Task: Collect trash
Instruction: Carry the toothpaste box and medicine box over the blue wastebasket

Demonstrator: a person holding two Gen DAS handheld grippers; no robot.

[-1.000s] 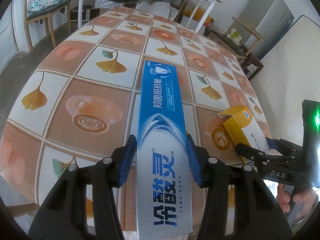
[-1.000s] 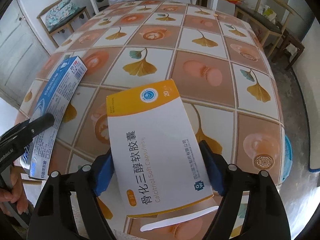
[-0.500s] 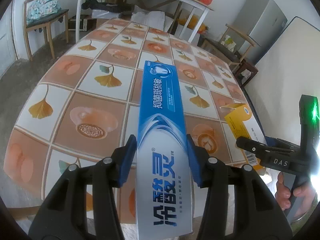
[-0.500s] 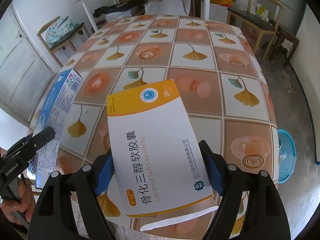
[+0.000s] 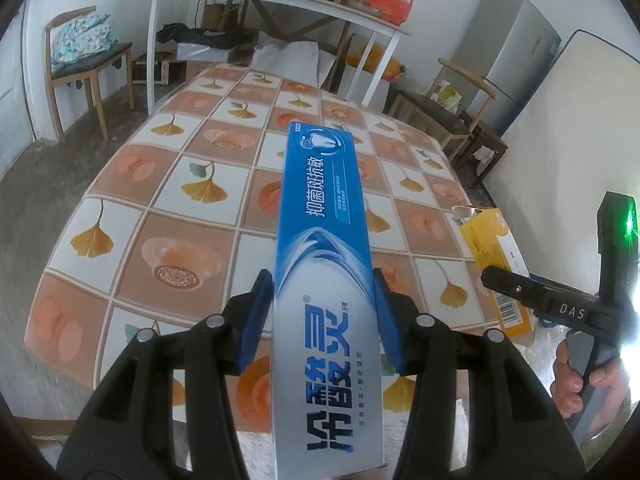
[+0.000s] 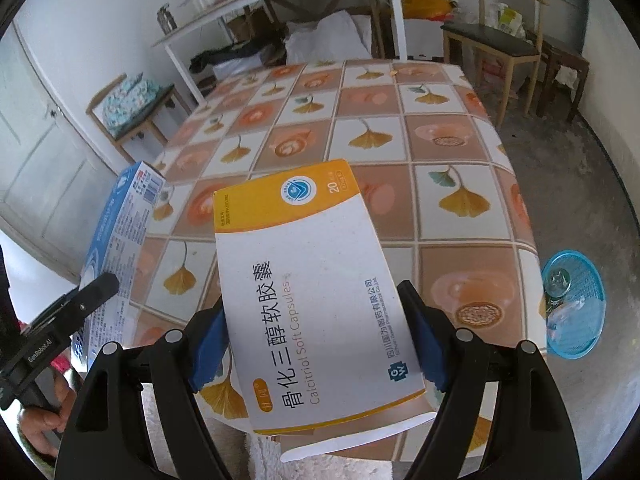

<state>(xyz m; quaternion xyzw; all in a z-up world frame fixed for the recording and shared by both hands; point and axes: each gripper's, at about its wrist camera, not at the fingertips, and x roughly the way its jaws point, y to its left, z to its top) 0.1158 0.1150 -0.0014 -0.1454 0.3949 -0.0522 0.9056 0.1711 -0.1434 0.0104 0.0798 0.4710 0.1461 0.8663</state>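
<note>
We see the left gripper (image 5: 322, 312) clamped on a long blue toothpaste box (image 5: 326, 248), blue pads pressing both long sides near its lower half, box pointing away over the table (image 5: 168, 184) with the ginkgo-leaf tiled cloth, lifted clear of the surface; the right gripper (image 6: 316, 344) is clamped on a white and yellow medicine box (image 6: 304, 280) marked Calcitriol Soft Capsules, pads on both sides, an open end flap (image 6: 360, 436) hanging at the near end, box also held above the table edge; in the left wrist view the medicine box (image 5: 496, 264) shows at the right with the other gripper's black finger in front of it and a hand (image 5: 580, 376) on the handle; in the right wrist view the toothpaste box (image 6: 120, 248) shows at the left, tilted, with a hand (image 6: 44, 420) below it; tabletop itself is bare of loose items where we can see; a blue basket (image 6: 576, 304) sits on the floor just beside the table's right side with some clear wrappers in it, well apart from both boxes; background has a white side table (image 5: 280, 0), wooden chairs (image 5: 84, 68), a grey fridge (image 5: 516, 60)
</note>
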